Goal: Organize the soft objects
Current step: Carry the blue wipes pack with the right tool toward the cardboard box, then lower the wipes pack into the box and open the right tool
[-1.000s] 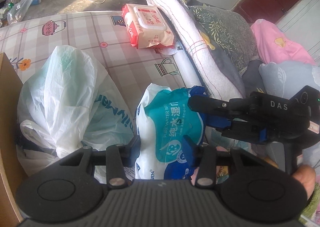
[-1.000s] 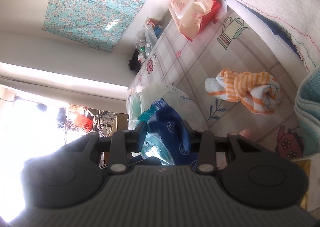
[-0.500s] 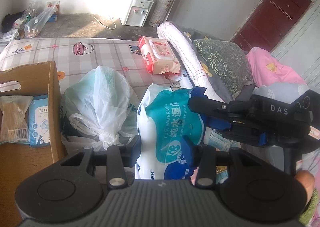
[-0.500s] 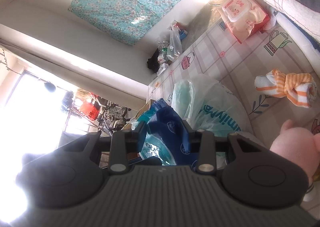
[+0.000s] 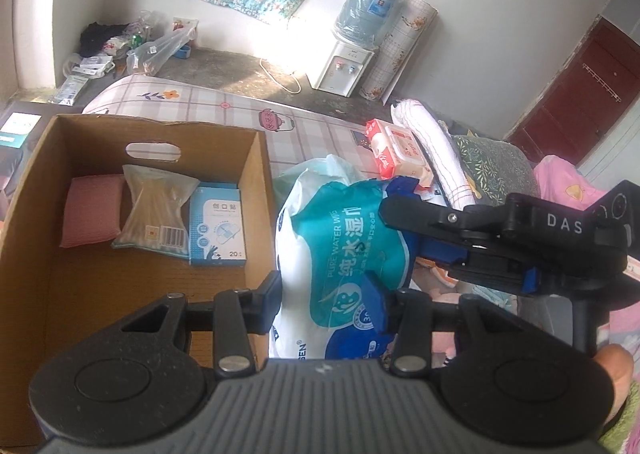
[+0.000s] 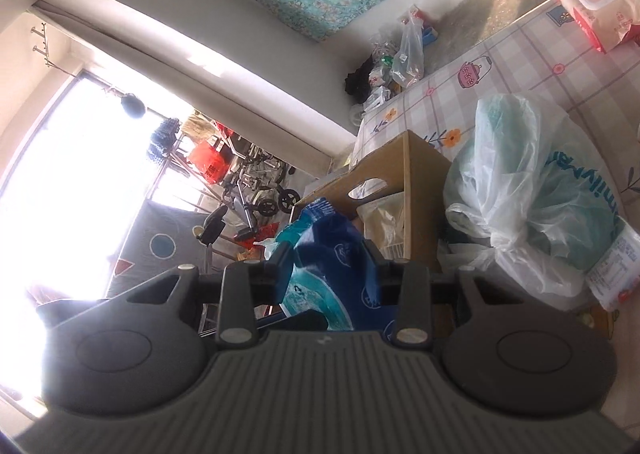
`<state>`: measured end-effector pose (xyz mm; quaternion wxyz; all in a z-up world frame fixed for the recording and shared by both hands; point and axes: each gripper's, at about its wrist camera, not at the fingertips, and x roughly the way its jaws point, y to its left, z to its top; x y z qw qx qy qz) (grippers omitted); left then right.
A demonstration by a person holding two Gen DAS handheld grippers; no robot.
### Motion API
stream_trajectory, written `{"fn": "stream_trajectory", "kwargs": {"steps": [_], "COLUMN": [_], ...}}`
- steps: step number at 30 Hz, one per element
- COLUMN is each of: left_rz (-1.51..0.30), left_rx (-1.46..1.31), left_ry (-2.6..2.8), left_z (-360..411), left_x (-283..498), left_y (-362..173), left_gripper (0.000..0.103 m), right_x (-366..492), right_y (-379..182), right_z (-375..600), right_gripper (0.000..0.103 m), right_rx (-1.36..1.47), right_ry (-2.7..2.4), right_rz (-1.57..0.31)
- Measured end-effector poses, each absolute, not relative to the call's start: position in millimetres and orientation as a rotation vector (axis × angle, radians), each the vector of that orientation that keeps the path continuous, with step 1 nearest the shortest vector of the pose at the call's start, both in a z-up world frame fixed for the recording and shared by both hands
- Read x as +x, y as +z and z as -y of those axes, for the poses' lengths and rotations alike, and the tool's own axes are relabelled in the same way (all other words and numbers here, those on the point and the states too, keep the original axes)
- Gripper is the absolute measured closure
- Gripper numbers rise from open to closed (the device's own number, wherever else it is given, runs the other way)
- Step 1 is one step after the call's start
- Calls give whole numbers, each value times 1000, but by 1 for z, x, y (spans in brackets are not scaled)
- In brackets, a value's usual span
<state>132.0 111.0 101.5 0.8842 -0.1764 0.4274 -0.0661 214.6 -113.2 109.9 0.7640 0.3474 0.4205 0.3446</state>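
We hold the pack of wet wipes in the air with both tools, left tool and right tool each clenched on it, just beside the cardboard box. The soft pack could sag and catch the box wall. Its lower end is hidden from us.

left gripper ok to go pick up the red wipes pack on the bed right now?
Probably not. The left gripper is shut on the blue wipes pack, which the right gripper also clamps, and that pack sits between it and the red wipes pack.
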Motion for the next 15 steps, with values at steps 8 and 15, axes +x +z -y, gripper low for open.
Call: {"fn": "stream_trajectory", "kwargs": {"steps": [8,15], "left_rz": [-946,-1071], "left_rx": [-433,-455], "left_ry": [-30,-40], "left_z": [-169,-183], "left_x": [119,145], "left_y": [67,23], "left_gripper": [59,57], "right_x": [218,221], "right_y": [81,66], "right_z": [33,2], "right_gripper": [68,65], "right_rx": [719,524], "right_ry": [813,731], "right_rz": [-1044,-1037]}}
